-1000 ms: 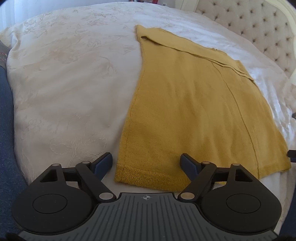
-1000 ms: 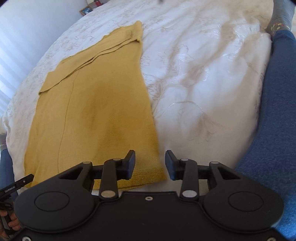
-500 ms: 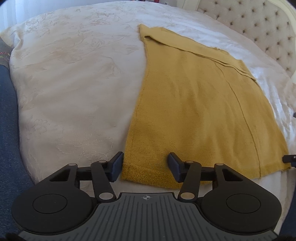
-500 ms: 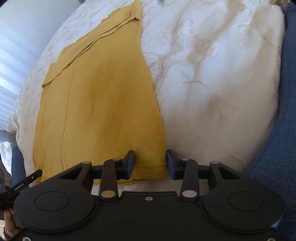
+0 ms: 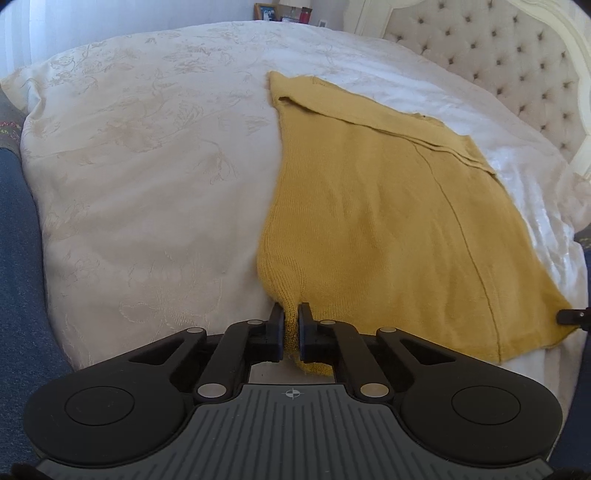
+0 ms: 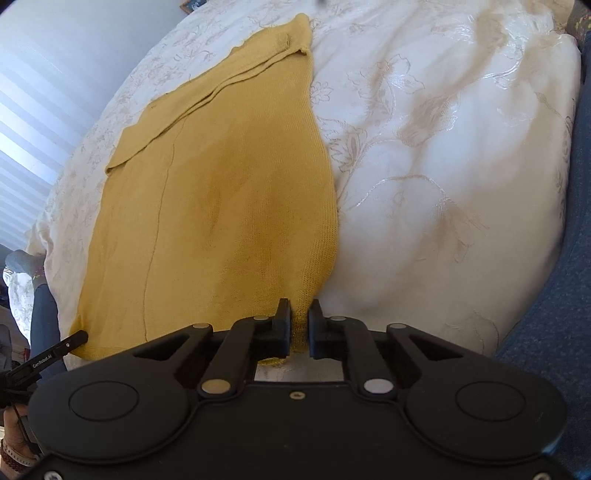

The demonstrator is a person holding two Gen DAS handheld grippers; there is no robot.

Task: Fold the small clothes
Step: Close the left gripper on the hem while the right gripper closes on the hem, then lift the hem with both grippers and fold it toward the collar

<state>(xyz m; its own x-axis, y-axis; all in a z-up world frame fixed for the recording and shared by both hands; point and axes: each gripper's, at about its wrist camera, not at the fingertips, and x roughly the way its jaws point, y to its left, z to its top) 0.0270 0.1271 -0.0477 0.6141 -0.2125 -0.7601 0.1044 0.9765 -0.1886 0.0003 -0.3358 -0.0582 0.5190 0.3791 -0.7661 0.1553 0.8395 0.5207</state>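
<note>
A mustard-yellow knitted garment [image 5: 388,229] lies flat on the bed with its sleeves folded across the far end. My left gripper [image 5: 290,310] is shut on the near left hem corner, and the knit bunches up between its pads. In the right wrist view the same garment [image 6: 221,206] stretches away, and my right gripper [image 6: 299,306] is closing its jaws on the near right hem corner, with fabric pinched between them. Each gripper's tip shows in the other's view: the right gripper [image 5: 572,317] and the left gripper [image 6: 70,339].
A white embroidered bedspread [image 5: 147,166] covers the bed under the garment. A tufted cream headboard [image 5: 498,55] stands at the far right. A person's blue-jeaned legs [image 6: 554,332] flank the bed edge, and a hand [image 6: 11,443] holds the left gripper. Small items [image 5: 280,11] stand beyond the bed.
Both grippers went from open astride the near hem corners to closed on them. The fabric now puckers at each pinch. The hands have barely shifted.
</note>
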